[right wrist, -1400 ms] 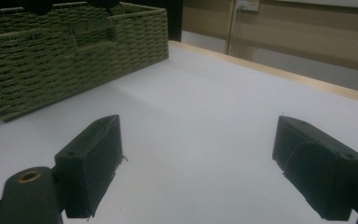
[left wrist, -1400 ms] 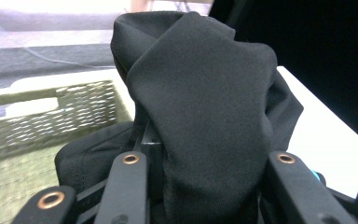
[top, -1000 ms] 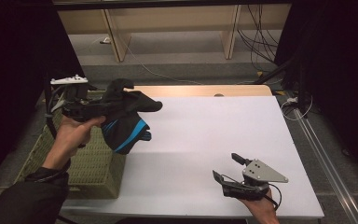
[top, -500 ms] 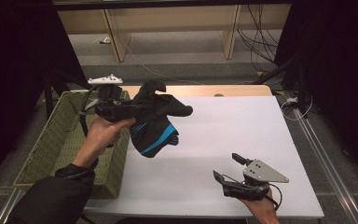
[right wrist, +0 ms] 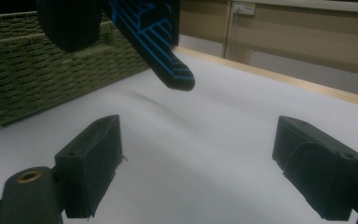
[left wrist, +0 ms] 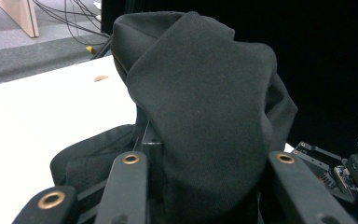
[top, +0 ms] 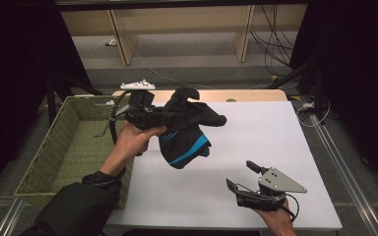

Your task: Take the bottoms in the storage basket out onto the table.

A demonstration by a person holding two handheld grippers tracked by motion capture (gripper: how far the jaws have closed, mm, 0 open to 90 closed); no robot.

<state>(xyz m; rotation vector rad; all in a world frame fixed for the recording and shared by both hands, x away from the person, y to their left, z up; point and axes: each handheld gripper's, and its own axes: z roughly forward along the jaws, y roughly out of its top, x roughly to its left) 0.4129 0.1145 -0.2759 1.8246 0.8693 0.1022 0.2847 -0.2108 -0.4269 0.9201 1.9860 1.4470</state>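
Black garment (top: pixel 184 129) (blue-striped) hangs clamped in your left tongs (top: pixel 170 117) above the tabletop (top: pixel 275 142); your right tongs (top: pixel 242 178) rest wide, empty, near right.

No legible text or labels

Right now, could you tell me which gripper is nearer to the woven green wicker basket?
Left. The left gripper holds a black-and-blue garment just beside the basket's right rim; the right gripper sits open at the table's near right.
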